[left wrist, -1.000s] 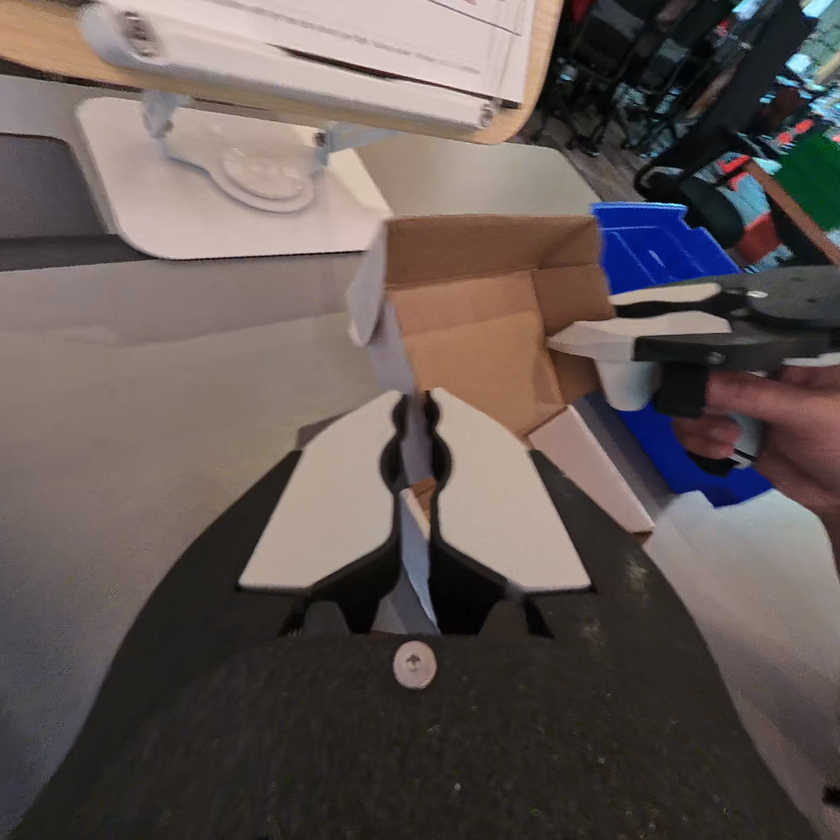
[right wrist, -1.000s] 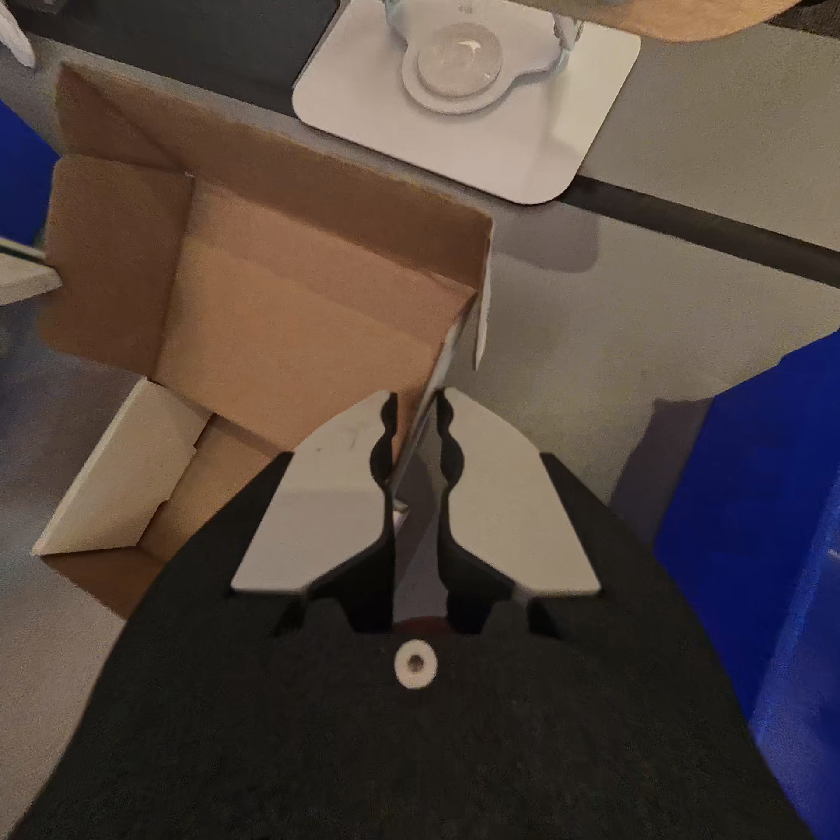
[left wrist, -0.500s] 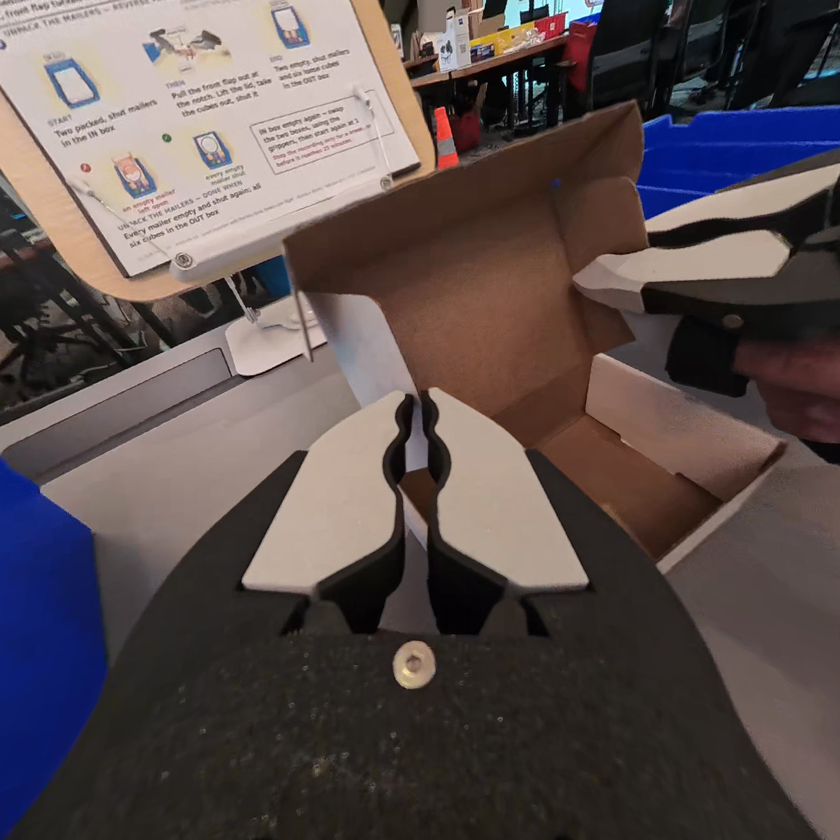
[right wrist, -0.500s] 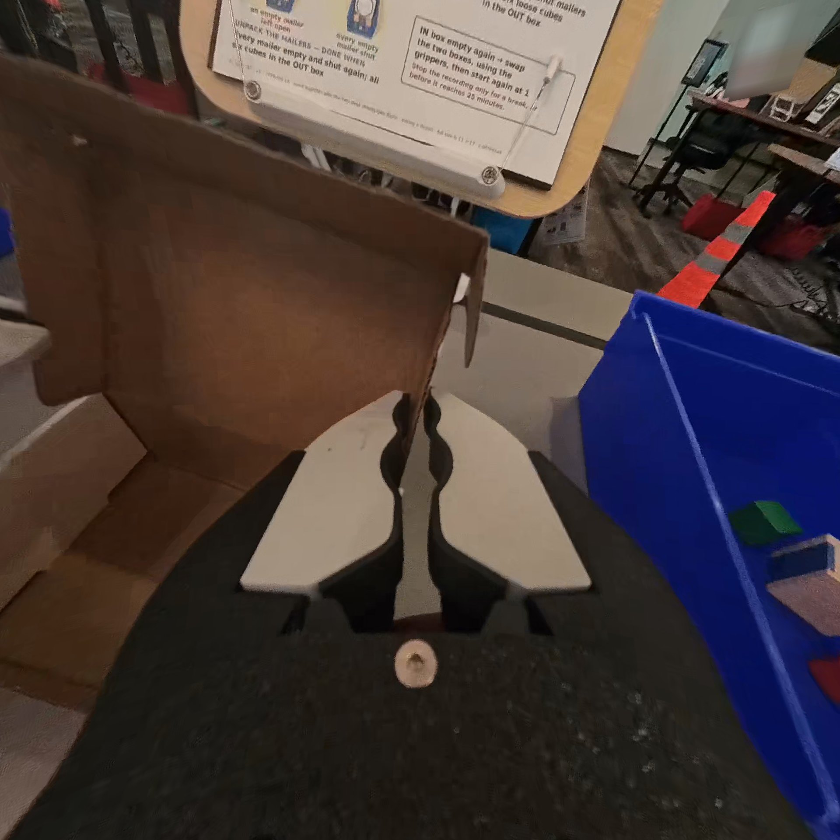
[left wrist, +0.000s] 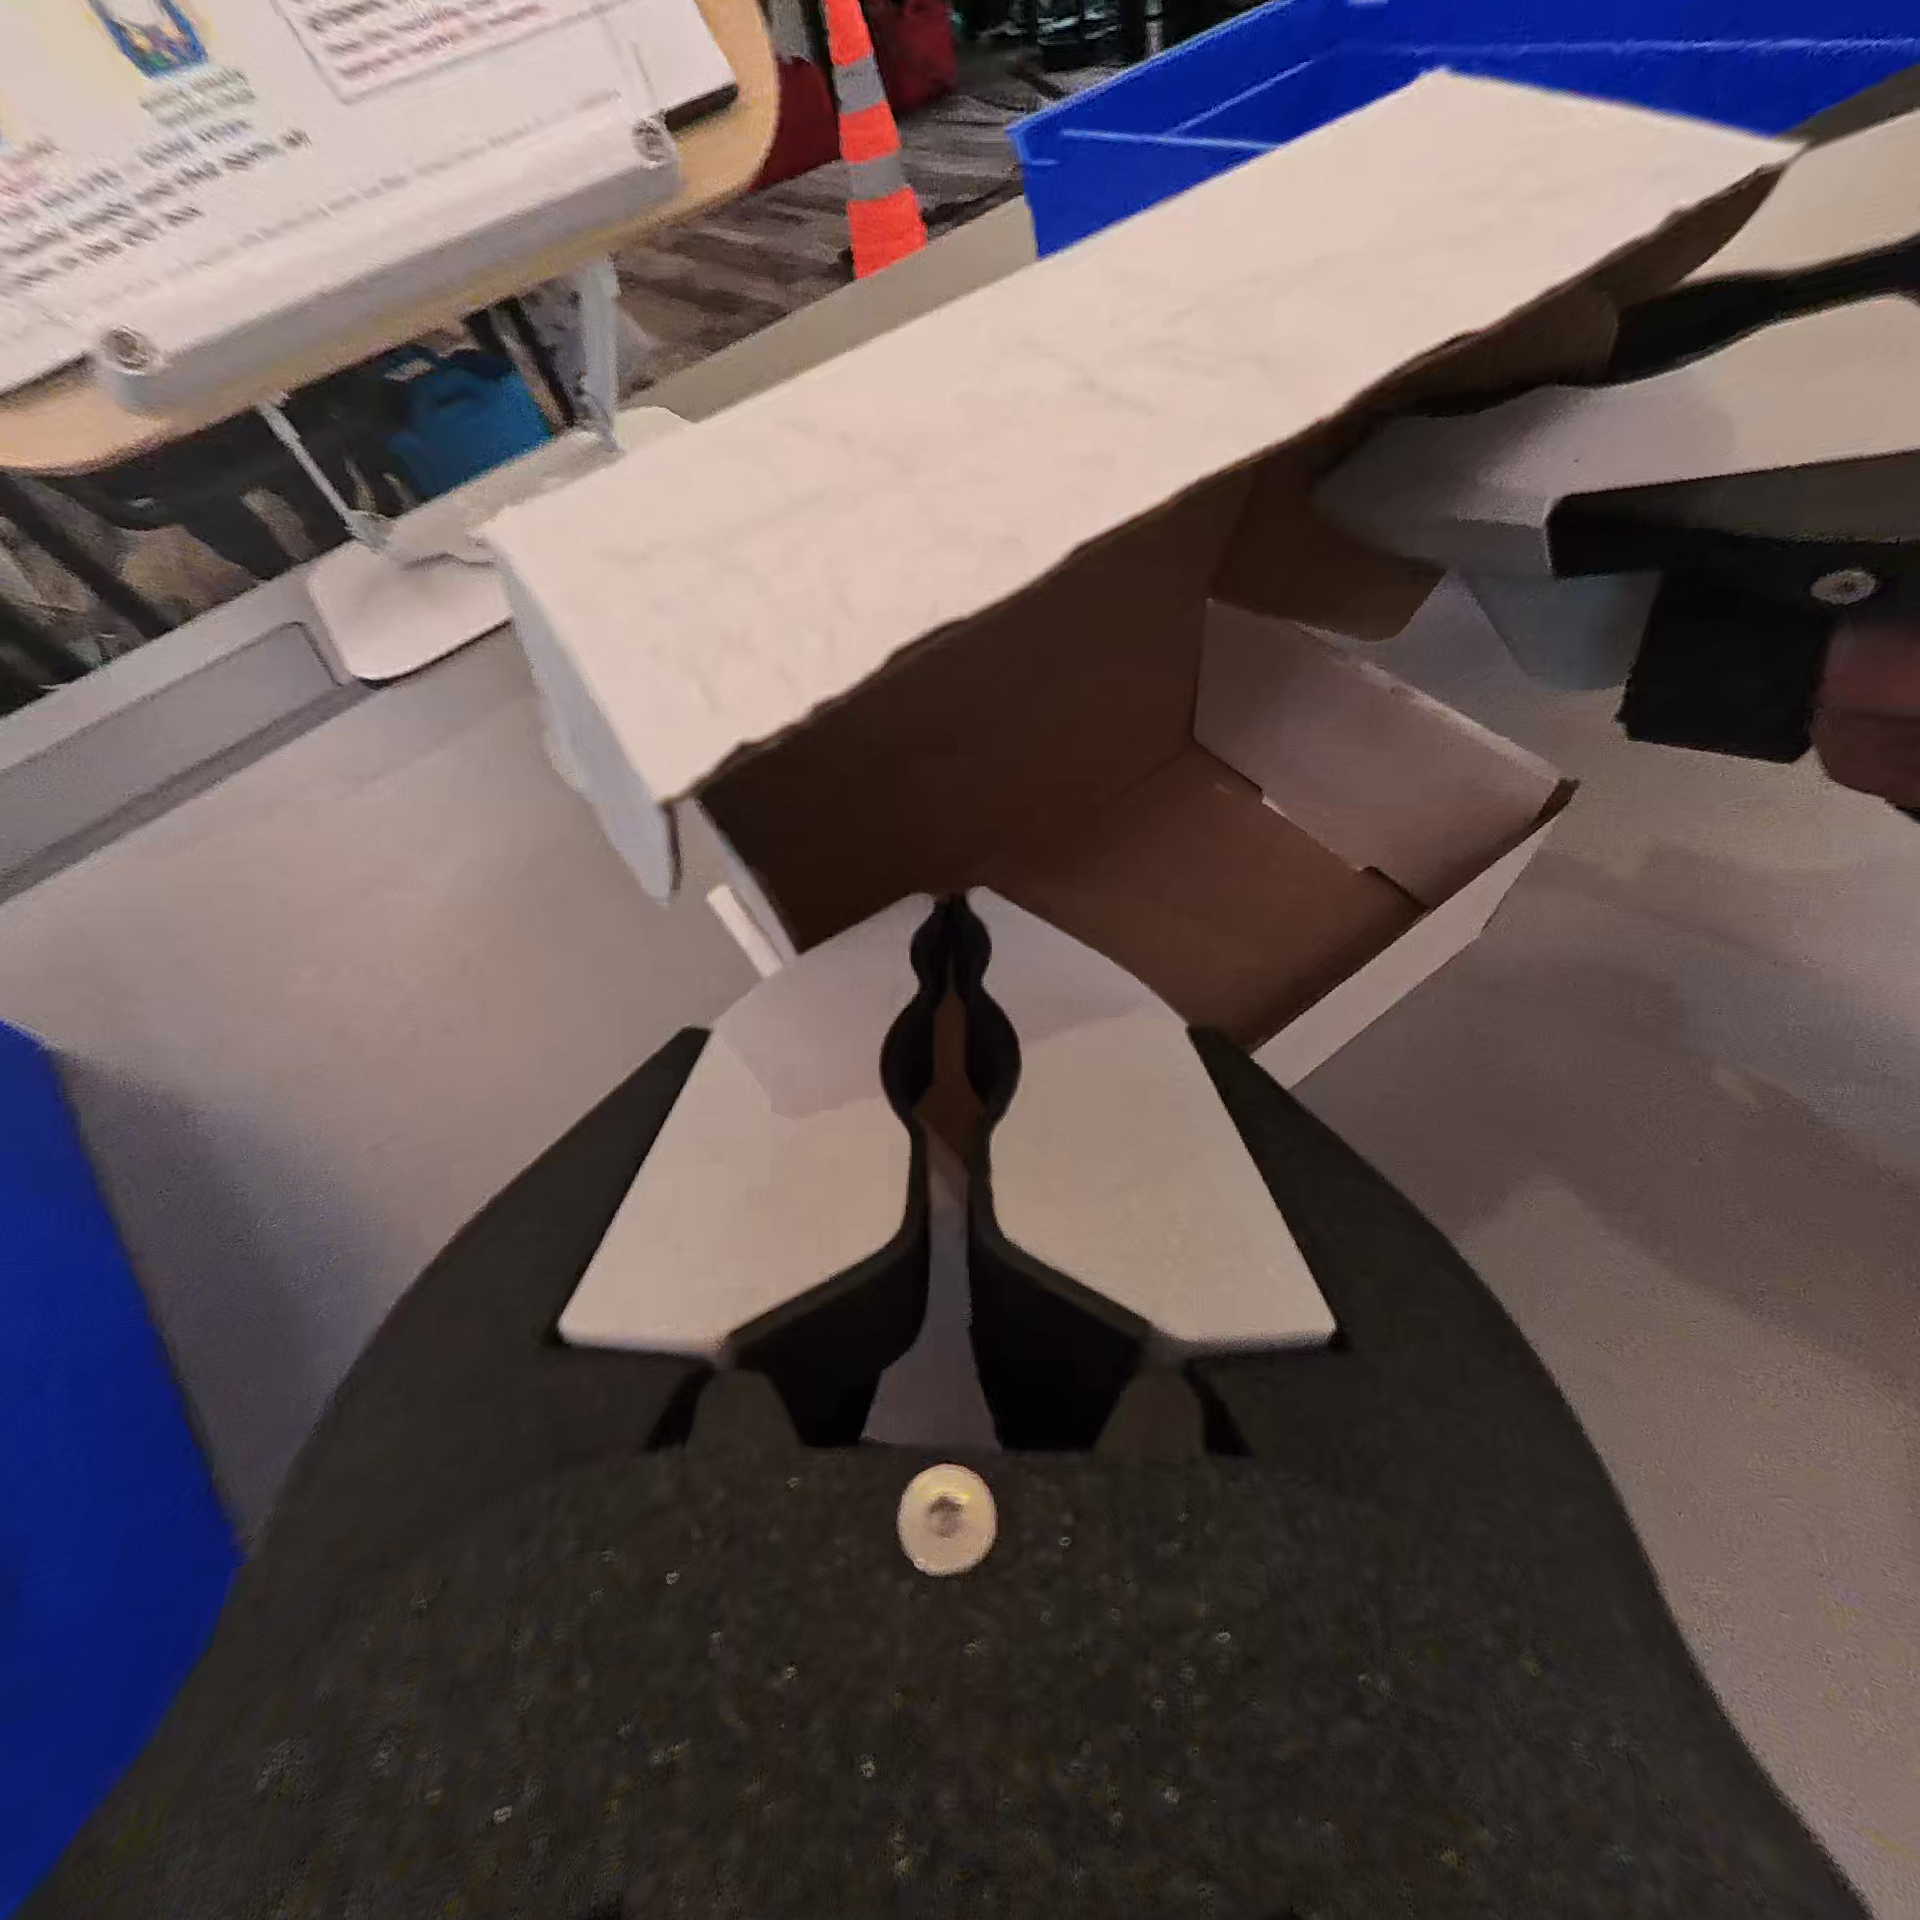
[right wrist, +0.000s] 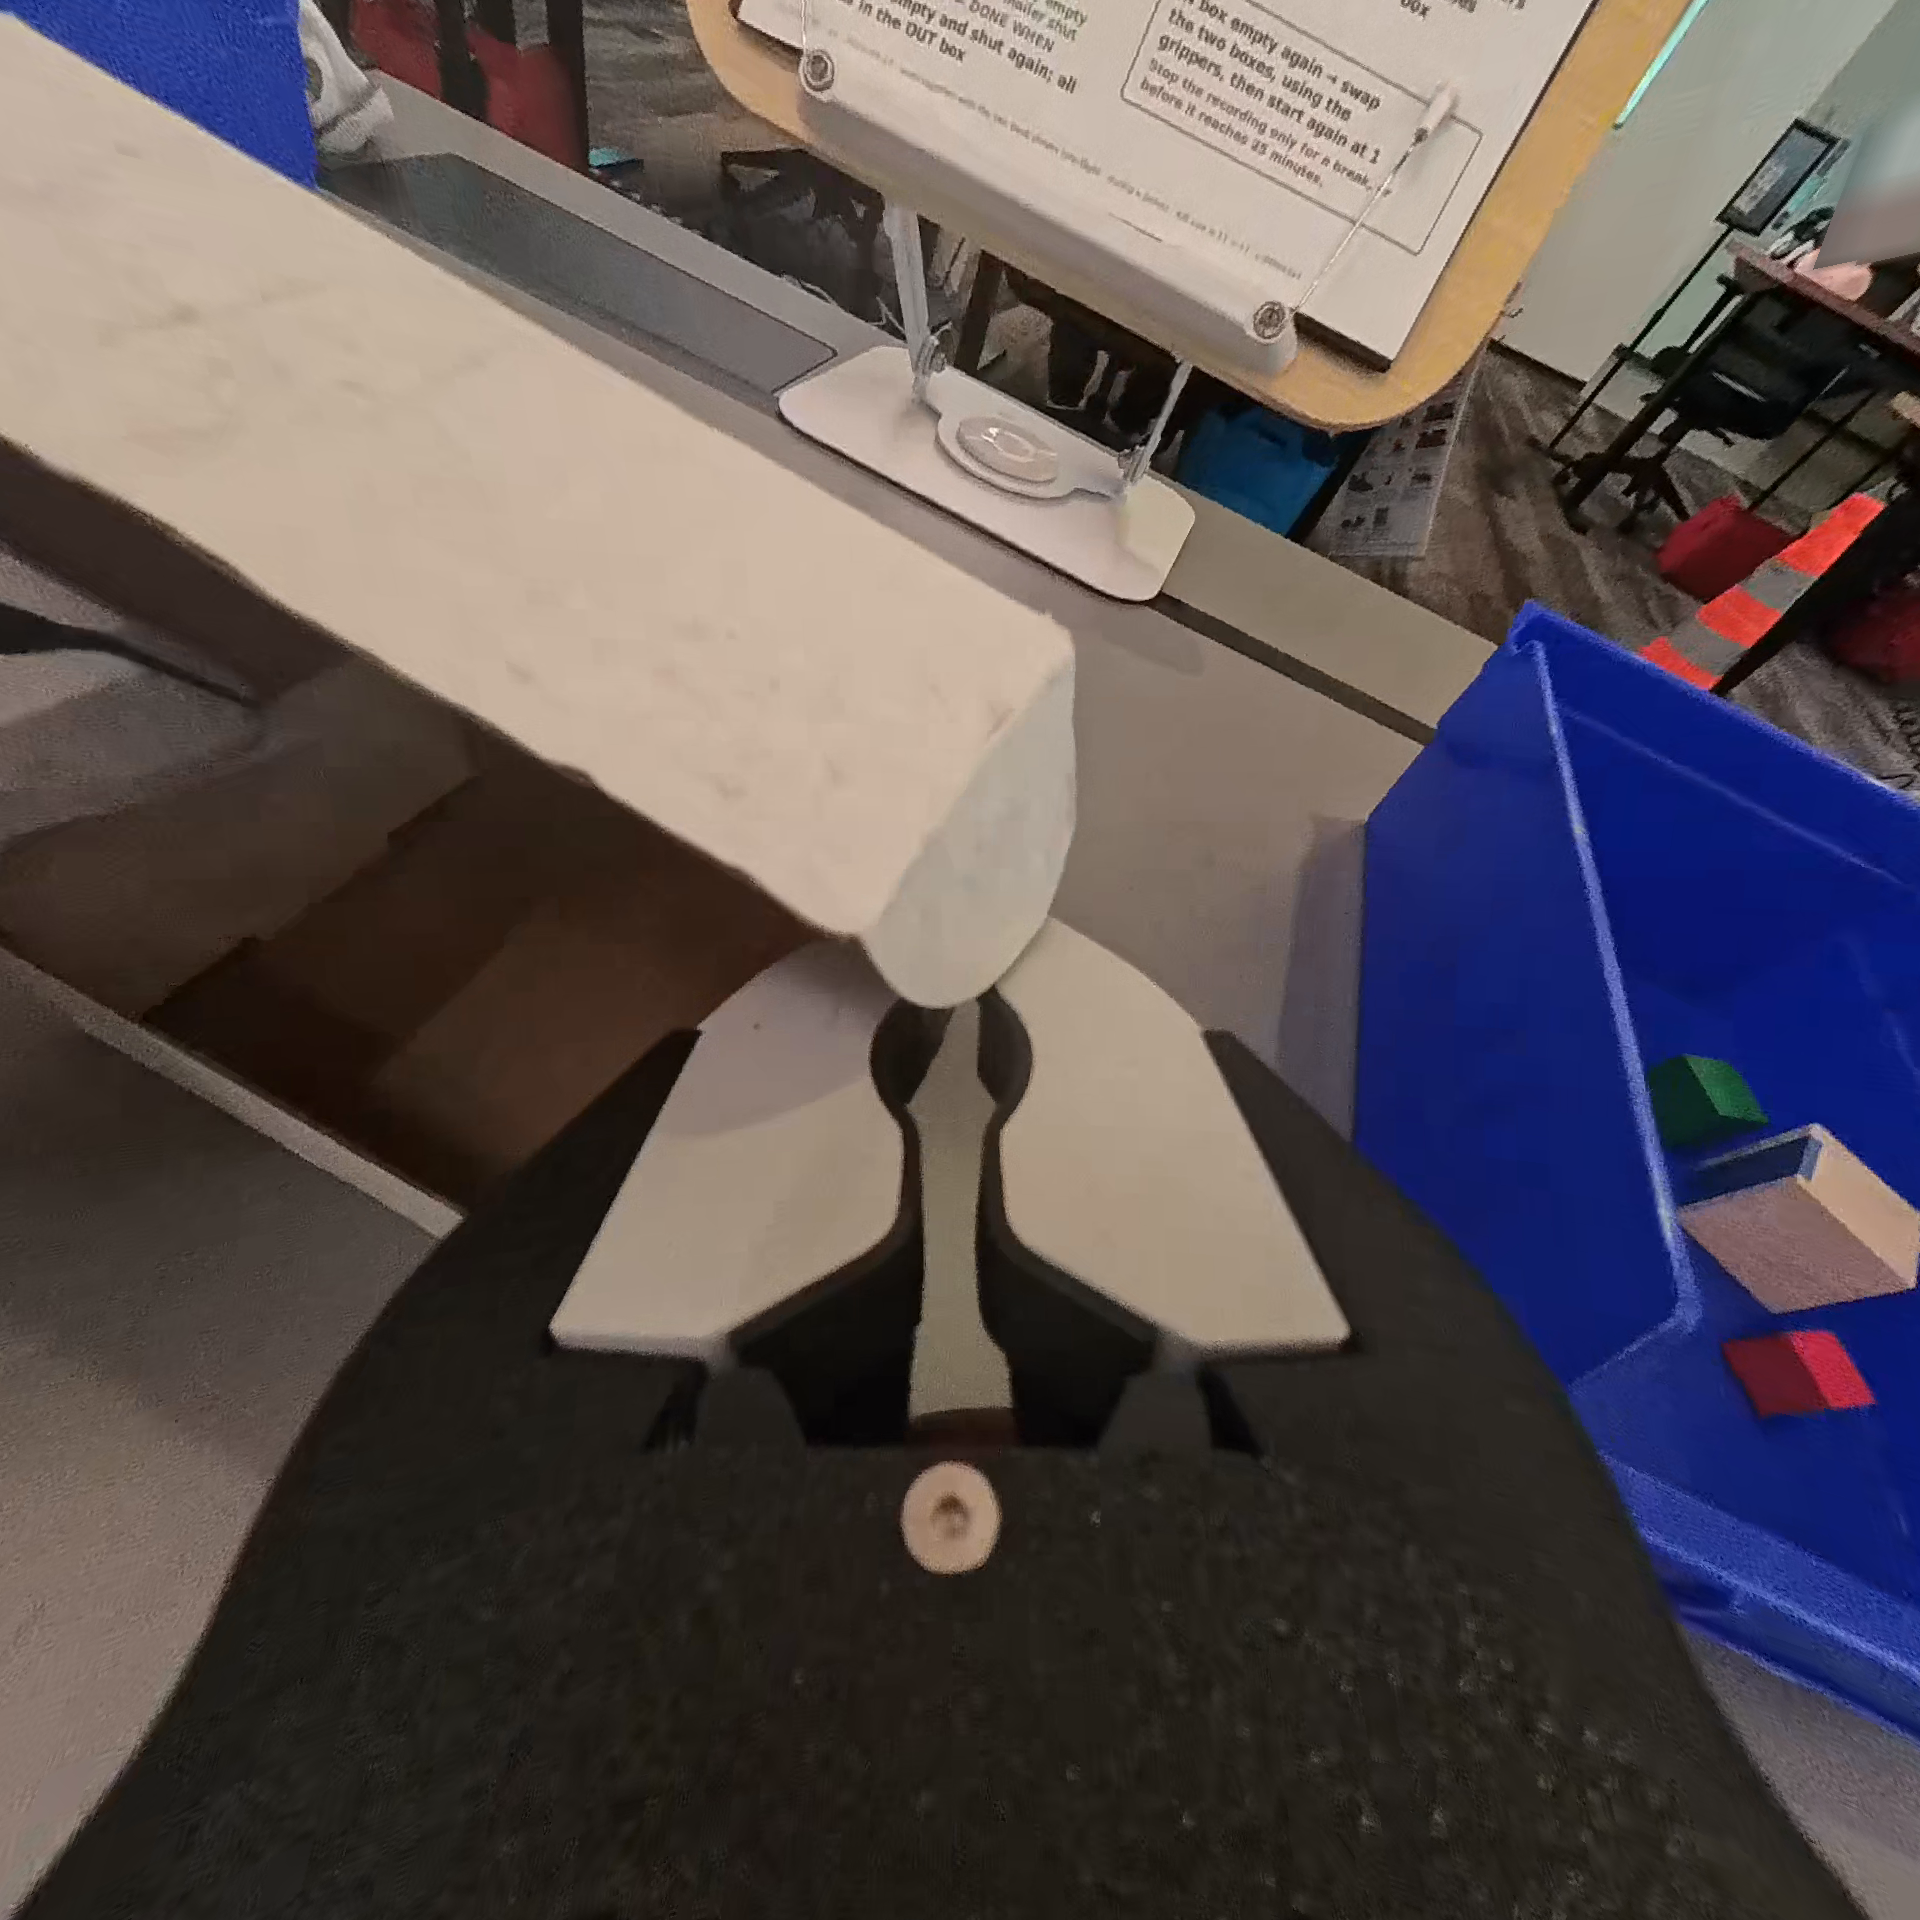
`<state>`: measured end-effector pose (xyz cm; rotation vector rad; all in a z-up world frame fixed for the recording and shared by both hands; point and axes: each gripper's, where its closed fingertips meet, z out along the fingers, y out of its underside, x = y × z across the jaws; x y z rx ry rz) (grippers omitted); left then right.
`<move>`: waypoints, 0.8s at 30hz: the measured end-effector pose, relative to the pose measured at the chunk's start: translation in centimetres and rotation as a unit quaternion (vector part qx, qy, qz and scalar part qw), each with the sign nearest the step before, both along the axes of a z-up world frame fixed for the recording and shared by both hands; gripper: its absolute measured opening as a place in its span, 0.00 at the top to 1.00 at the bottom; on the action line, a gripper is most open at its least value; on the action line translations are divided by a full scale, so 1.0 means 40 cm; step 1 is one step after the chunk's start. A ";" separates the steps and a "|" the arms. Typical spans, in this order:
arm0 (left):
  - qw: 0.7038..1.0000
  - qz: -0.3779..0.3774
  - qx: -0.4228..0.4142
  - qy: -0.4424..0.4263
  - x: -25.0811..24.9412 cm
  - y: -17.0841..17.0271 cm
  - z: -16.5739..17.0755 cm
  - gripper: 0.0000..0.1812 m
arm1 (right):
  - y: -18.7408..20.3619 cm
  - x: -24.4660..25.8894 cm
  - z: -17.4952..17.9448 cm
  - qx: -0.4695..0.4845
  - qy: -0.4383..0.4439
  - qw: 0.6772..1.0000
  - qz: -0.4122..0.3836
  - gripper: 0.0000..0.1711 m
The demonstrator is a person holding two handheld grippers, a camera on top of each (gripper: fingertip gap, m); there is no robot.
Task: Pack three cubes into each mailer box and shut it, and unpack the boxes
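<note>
A white mailer box with a brown inside (left wrist: 1195, 883) sits on the grey table. Its lid (left wrist: 1091, 416) is tipped down over it, half closed. No cube shows in the part of the inside I can see. My left gripper (left wrist: 951, 920) is shut on a white cardboard edge at the box's near corner. My right gripper (right wrist: 961, 1013) is shut on the lid's rounded side flap (right wrist: 977, 894). It also shows at the lid's right end in the left wrist view (left wrist: 1662, 332). The lid (right wrist: 468, 499) slopes over the box opening (right wrist: 436, 987).
A blue bin (right wrist: 1486, 1039) to the right holds a green cube (right wrist: 1704, 1096), a red cube (right wrist: 1797, 1371) and a pale wooden block (right wrist: 1808, 1216). An instruction board on a white stand (right wrist: 997, 457) is behind the box. Another blue bin (left wrist: 62, 1351) is at my left. One gripper's finger ends stand about 12 centimeters off the other's.
The lid stood upright and open; it has now swung down over the box. Both grippers stayed shut on the cardboard and tilted with it.
</note>
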<state>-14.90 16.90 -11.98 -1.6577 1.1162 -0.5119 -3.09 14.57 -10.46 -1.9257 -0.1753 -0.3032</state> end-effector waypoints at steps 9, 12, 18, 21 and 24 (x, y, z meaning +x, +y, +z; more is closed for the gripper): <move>0.997 0.074 -0.014 -0.029 -0.049 0.028 0.075 0.82 | 0.007 -0.007 -0.004 -0.014 0.021 1.000 0.003 0.98; 0.995 0.091 -0.023 -0.015 -0.040 0.050 0.060 0.86 | 0.007 -0.017 -0.005 -0.025 0.032 0.999 -0.004 0.98; 0.994 0.108 -0.021 -0.023 -0.065 0.040 0.066 0.94 | -0.013 -0.041 -0.008 -0.059 0.083 0.995 -0.018 0.96; 0.993 0.114 -0.004 -0.026 -0.070 0.026 0.062 0.94 | -0.023 -0.045 -0.008 -0.041 0.063 0.997 -0.027 0.97; 0.993 0.116 0.019 -0.021 -0.075 0.009 0.059 0.94 | -0.039 -0.053 -0.007 -0.035 0.056 0.997 -0.028 0.97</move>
